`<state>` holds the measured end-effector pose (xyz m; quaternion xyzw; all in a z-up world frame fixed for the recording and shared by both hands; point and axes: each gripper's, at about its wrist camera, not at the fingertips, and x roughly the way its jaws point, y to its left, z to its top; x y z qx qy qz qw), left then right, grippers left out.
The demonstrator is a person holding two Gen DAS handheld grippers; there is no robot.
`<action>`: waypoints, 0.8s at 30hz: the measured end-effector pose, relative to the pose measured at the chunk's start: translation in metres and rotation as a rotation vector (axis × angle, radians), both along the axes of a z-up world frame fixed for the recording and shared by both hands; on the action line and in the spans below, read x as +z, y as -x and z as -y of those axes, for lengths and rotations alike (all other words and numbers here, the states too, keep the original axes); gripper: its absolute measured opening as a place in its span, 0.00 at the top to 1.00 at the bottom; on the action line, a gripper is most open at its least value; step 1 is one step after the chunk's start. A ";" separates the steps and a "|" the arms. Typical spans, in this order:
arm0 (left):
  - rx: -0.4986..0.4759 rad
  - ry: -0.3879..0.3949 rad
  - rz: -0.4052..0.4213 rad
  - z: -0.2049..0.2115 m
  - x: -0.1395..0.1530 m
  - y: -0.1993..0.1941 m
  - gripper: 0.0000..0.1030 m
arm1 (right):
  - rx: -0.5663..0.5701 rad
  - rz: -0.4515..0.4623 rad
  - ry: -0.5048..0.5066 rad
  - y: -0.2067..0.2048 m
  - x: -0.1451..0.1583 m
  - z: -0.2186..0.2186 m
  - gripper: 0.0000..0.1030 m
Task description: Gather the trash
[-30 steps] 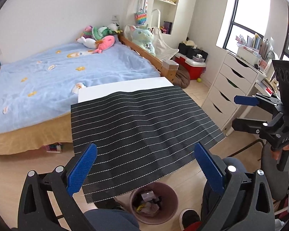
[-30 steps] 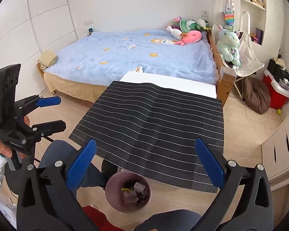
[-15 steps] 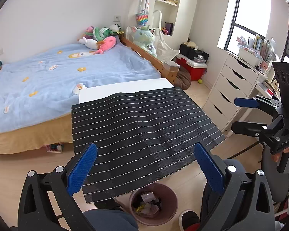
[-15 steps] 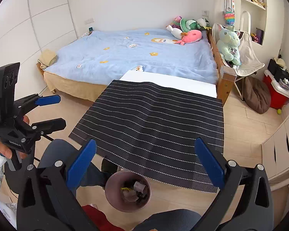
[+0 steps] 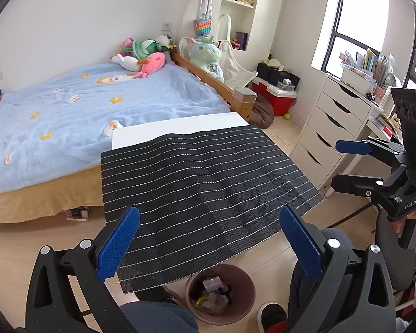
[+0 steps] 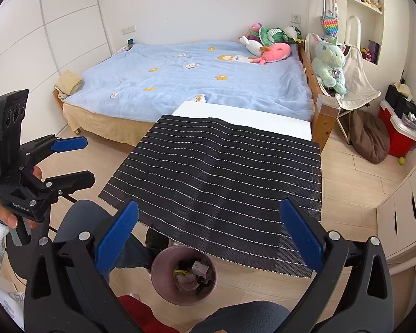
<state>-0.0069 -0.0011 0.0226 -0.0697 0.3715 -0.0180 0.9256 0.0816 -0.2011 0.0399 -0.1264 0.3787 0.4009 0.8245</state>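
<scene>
I am looking into a bedroom where a bed (image 5: pixel 102 111) with a light blue blanket is filling the far side, plush toys (image 5: pixel 141 55) lying heaped at its head. Against the window wall a white chest of drawers (image 5: pixel 330 127) is standing, with a red cooler (image 5: pixel 280 97) on the floor just beyond it. In front of me a white surface (image 5: pixel 180 126) is butting against the bed, and a black mat with white stripes (image 5: pixel 202 188) is covering most of it, its near edge overhanging towards me.

I am holding the left gripper (image 5: pixel 210 244) above that near edge with its blue-padded fingers (image 5: pixel 119 245) standing wide apart and gripping nothing. The right gripper (image 6: pixel 213 238) is hanging in the same way, its fingers (image 6: pixel 302 236) also spread wide and empty. Each one is showing at the side of the other's view, with a hand (image 6: pixel 5 213) wrapped round the left handle.

On the wooden floor below the mat's near edge, between my legs, a round mauve trash bin (image 6: pixel 183 274) is standing upright. Trash (image 6: pixel 192 276) is lying inside it, a jumble of crumpled scraps, a small white piece and something yellow; I cannot tell the pieces apart further.
</scene>
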 end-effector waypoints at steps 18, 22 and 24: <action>-0.006 -0.005 -0.012 0.004 -0.004 -0.001 0.06 | 0.002 -0.004 0.005 0.001 -0.005 0.000 0.03; -0.007 -0.005 -0.013 0.003 -0.004 -0.002 0.06 | 0.002 -0.004 0.005 0.000 -0.005 0.000 0.03; -0.008 -0.006 -0.013 0.003 -0.004 -0.001 0.06 | 0.001 -0.004 0.004 0.001 -0.005 0.000 0.03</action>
